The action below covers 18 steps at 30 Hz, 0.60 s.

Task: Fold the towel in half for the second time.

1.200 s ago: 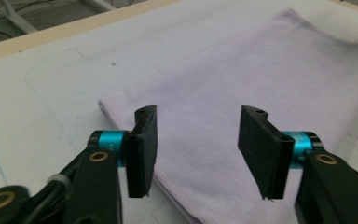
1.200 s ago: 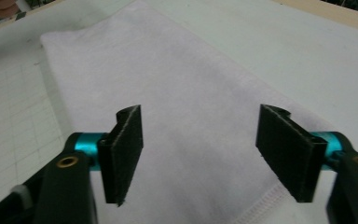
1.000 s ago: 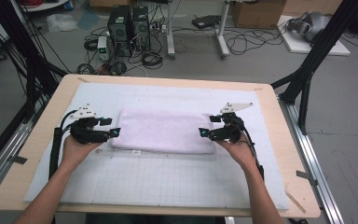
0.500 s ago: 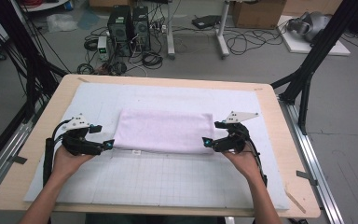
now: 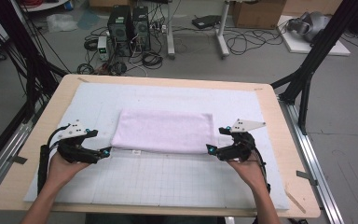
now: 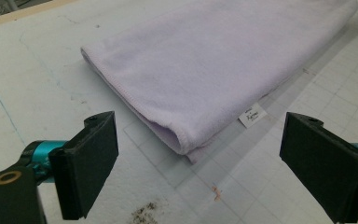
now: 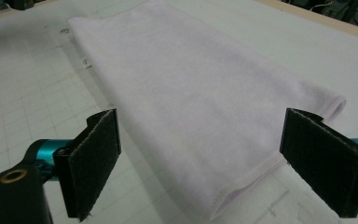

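White gridded matting covers the table [image 5: 37,140], and a folded lilac towel [image 5: 163,131] lies at its middle: light, limp, best pinched at the near corners. Left tongs [image 5: 108,151] and right tongs [image 5: 208,148] have just been opening, now empty, drawn back from the towel.

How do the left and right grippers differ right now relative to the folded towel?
The left gripper sits off the folded pale lilac towel's near left corner, its jaws just opened wider. The right gripper sits at the near right corner, closer to the edge. Both are open and hold nothing.
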Each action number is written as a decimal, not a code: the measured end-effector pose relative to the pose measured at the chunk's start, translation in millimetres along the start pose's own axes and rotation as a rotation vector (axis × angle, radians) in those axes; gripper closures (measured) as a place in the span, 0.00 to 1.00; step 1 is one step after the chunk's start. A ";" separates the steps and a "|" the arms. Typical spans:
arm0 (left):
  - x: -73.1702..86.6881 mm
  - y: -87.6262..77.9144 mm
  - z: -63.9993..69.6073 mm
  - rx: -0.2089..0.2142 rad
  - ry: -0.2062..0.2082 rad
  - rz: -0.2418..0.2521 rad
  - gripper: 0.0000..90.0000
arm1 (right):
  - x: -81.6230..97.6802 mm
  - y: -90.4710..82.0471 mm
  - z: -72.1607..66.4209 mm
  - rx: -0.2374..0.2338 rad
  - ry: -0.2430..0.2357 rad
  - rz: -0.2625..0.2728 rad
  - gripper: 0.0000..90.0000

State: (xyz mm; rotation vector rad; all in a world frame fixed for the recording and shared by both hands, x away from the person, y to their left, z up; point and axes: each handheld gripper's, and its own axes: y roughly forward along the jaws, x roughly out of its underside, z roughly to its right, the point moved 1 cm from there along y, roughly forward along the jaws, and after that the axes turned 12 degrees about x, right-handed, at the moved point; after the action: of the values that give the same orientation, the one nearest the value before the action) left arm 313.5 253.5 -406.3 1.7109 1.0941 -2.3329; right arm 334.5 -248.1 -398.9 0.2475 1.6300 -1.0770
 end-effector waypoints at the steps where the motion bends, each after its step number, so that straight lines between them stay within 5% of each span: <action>1: 0.9 -1.0 0.5 -0.001 0.001 0.001 0.13 | 2.4 -1.1 -0.5 -0.002 0.002 0.003 0.13; 18: 13.3 -12.6 14.0 -0.008 0.010 0.010 0.13 | 31.1 -24.7 -9.5 0.011 0.031 0.023 0.12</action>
State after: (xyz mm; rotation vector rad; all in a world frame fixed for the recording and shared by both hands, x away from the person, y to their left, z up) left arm 291.5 259.8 -409.3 1.7239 1.0925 -2.3138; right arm 300.8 -266.1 -413.2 0.2906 1.6453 -1.0691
